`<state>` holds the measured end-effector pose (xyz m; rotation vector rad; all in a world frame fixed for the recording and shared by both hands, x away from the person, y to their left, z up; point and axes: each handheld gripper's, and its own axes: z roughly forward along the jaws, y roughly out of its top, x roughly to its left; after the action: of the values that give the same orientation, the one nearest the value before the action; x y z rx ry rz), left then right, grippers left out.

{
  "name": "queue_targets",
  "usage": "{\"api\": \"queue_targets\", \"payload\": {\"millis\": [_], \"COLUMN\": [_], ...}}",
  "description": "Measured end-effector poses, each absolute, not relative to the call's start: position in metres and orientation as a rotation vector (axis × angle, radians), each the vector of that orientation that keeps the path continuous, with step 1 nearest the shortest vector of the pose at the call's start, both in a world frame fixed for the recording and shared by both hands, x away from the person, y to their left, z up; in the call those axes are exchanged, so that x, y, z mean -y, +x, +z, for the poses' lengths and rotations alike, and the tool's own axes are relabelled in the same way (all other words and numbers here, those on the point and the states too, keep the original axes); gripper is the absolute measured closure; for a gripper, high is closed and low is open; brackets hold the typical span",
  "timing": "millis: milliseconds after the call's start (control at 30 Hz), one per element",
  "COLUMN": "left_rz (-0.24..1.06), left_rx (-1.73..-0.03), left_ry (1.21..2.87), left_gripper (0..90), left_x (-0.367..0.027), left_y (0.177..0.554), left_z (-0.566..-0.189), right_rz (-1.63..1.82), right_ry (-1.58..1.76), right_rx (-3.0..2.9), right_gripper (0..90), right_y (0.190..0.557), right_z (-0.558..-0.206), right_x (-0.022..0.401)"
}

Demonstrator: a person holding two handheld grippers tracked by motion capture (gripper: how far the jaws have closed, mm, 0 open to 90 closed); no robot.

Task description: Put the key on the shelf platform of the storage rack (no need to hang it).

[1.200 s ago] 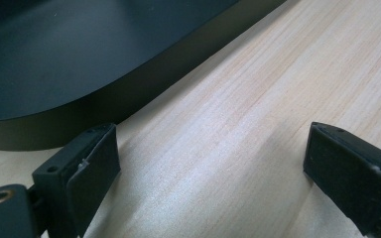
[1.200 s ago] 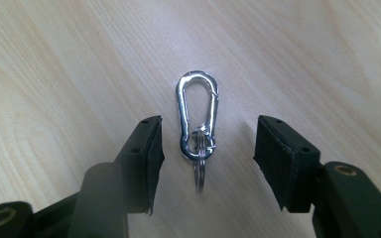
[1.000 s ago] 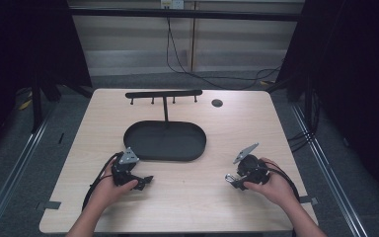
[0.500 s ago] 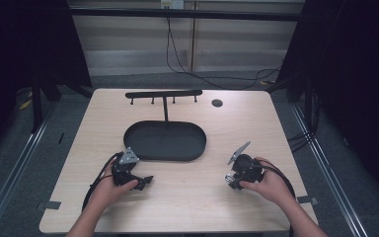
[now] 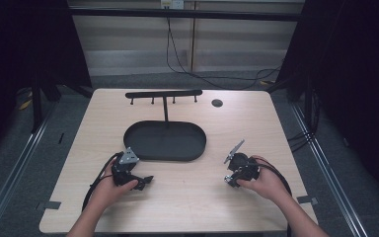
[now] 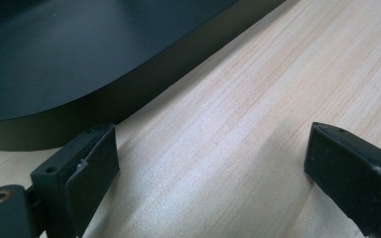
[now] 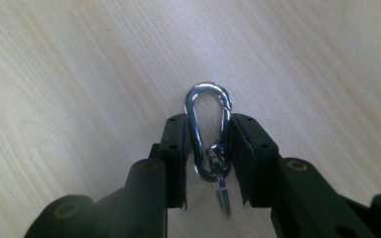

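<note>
Right gripper view: right claw (image 7: 209, 144) just closing, clamped on snap hook (image 7: 208, 130) lying flat on desk (image 7: 79, 74), key ring trailing. Risk judged: thin hook slipping or twisting out on lifting. Left claw (image 6: 213, 163) wide, empty, beside tray (image 6: 79, 64).

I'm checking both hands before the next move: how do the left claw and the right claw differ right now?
The left claw stands wide open with only bare table between its jaws; the right claw has just been closing and its jaws press a silver carabiner. The left claw sits beside the black tray; the right claw sits off from it over bare wood. Both are black, hand-held and low over the table.
</note>
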<state>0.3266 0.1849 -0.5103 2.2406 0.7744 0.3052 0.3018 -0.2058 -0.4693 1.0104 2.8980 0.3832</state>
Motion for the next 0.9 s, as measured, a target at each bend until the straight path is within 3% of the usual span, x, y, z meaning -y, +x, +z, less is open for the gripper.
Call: {"api": "queue_targets", "payload": {"millis": [900], "left_rz": [0.307], "left_rx": [-0.777], "left_ry": [2.243], "left_gripper": [6.4], "left_x": [-0.185], "left_y": [0.326], "left_z": [-0.510], "right_rz": [0.428], "right_ry": [1.067], "right_rx": [-2.901], "right_gripper": [74.3], "right_y": [0.309], "right_z": [-0.450], "right_x": [0.207]}}
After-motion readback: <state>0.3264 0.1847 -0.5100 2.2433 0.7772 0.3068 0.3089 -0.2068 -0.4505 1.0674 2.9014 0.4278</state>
